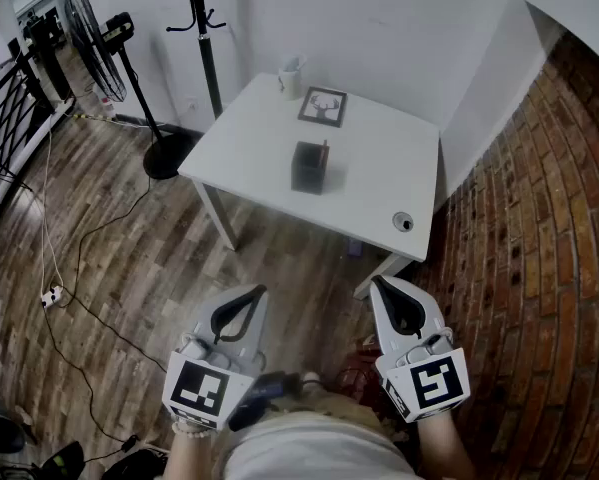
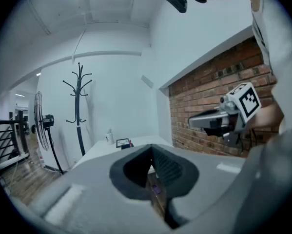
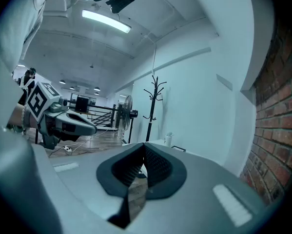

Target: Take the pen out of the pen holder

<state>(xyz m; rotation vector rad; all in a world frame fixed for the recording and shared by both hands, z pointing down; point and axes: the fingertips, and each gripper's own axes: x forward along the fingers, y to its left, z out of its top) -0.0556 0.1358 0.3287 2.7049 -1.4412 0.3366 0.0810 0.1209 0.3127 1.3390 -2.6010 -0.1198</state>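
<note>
Pen (image 1: 325, 150) stands upright in the black pen holder (image 1: 308, 168) on the white bench (image 1: 389, 158), well ahead of both tools. The left tool (image 1: 260, 290) and right tool (image 1: 377, 282) hang side by side short of the bench, jaws together, gripping nothing.

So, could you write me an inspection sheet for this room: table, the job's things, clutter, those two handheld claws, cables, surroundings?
Surface: white square table, mostly bare.
Job's things: black square pen holder mid-table, one pen standing in it.
Clutter: white mug and framed deer picture at the far edge; round cable grommet near the front corner.
Grippers: left gripper and right gripper both shut, empty, short of the table.
Cables: thin cable trailing over the wooden floor to a white power strip.
Surroundings: standing fan, black coat stand, red brick wall.
</note>
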